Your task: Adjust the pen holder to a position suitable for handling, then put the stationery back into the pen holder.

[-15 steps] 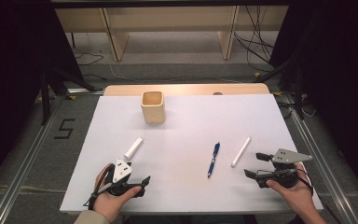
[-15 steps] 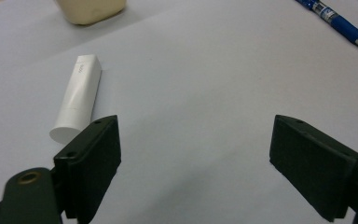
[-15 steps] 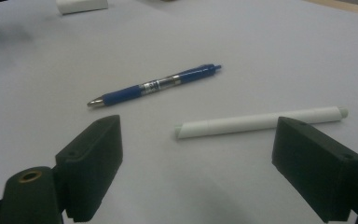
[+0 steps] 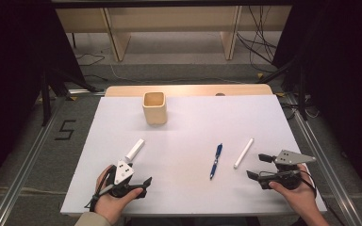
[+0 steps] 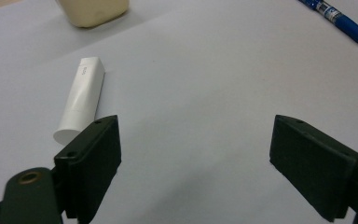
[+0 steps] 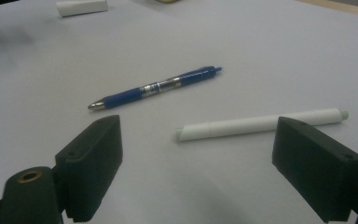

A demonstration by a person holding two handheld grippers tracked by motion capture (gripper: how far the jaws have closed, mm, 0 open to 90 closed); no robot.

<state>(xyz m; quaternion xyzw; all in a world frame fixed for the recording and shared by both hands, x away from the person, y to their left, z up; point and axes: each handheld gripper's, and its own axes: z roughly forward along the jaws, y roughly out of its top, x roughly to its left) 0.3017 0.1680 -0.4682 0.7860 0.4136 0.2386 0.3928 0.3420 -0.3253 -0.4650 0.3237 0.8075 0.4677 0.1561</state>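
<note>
resting spread: left gripper (image 4: 139, 175), right gripper (image 4: 258, 165); cup (image 4: 154, 108) interior hidden

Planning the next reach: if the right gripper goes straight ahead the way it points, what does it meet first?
Probably the white stick: it lies across the gap between the open right gripper jaws, with the blue pen beyond.

A white tabletop (image 4: 193, 127) carries a beige, square-mouthed cup (image 4: 154, 108) standing upright near its far edge, left of centre. A blue pen (image 4: 215, 161) lies flat nearer the front, right of centre and well apart from the cup, its metal tip towards the near edge. On the grey floor (image 4: 37, 155) at the left is a black 5 (image 4: 65, 130). Cables (image 4: 259, 42) trail beyond the tabletop beside wooden legs (image 4: 118, 33).
</note>
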